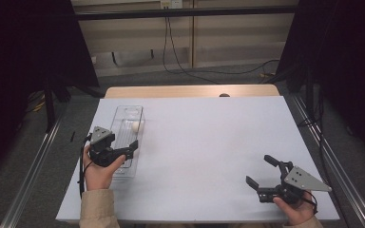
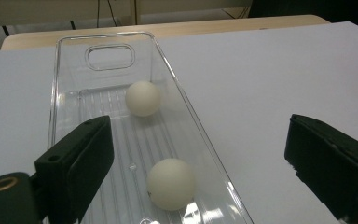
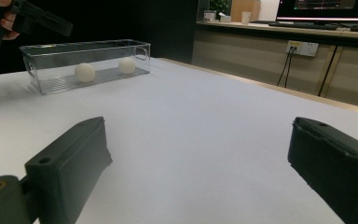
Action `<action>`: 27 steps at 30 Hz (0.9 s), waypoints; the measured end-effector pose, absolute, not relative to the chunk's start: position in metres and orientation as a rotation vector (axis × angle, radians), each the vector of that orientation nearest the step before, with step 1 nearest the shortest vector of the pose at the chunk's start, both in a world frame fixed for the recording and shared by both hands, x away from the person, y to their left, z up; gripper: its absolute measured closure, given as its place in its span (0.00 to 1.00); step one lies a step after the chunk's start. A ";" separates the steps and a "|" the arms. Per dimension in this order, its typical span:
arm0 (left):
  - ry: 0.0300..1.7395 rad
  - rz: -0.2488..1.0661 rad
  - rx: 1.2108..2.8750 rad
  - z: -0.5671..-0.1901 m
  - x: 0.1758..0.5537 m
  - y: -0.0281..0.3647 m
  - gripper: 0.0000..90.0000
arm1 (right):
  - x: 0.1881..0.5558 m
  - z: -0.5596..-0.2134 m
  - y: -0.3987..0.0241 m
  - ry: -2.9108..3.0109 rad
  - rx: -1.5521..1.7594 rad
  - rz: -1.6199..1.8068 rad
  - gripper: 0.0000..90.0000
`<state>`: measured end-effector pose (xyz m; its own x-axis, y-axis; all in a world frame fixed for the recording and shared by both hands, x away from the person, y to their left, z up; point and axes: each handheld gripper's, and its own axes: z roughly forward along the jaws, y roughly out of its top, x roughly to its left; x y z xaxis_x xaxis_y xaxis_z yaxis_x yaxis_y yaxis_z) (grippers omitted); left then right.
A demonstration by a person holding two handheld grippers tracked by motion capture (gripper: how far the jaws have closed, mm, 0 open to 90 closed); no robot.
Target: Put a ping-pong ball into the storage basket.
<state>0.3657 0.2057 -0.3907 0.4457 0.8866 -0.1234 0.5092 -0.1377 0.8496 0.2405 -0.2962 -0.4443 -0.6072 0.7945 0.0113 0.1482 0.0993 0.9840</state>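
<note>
Gaping left claw [image 2: 196, 154] above ball [image 2: 170, 183], empty.

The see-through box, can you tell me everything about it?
The clear plastic bin is long, narrow and open on top, with a ribbed floor and a handle cut-out in its far end wall. It sits flat on the white table, at its left side. Two white balls rest inside, apart. The left gripper hovers over its near end, jaws open.

White balls [image 2: 171, 183] in clear bin [image 2: 72, 43]; black jaws, white table [image 1: 209, 137].
</note>
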 end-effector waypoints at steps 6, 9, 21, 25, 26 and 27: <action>1.172 0.523 1.775 -0.393 0.360 0.207 0.07 | 0.240 -0.444 -0.296 1.841 0.920 1.544 0.05; 1.165 0.519 1.761 -0.394 0.357 0.208 0.07 | 0.241 -0.444 -0.296 1.842 0.922 1.544 0.05; 1.131 0.527 1.728 -0.398 0.344 0.209 0.06 | 0.241 -0.445 -0.296 1.844 0.920 1.540 0.05; 1.131 0.525 1.713 -0.399 0.341 0.210 0.06 | 0.241 -0.445 -0.296 1.843 0.921 1.539 0.05; 1.132 0.521 1.709 -0.400 0.340 0.209 0.06 | 0.241 -0.445 -0.296 1.843 0.921 1.539 0.05; 1.124 0.524 1.723 -0.400 0.340 0.209 0.06 | 0.241 -0.445 -0.296 1.844 0.920 1.539 0.05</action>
<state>0.3396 0.2088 -0.4005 0.4801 0.8650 -0.1456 0.4449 -0.0971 0.8903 0.2409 -0.2961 -0.4447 -0.6064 0.7951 0.0075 0.1495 0.1047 0.9832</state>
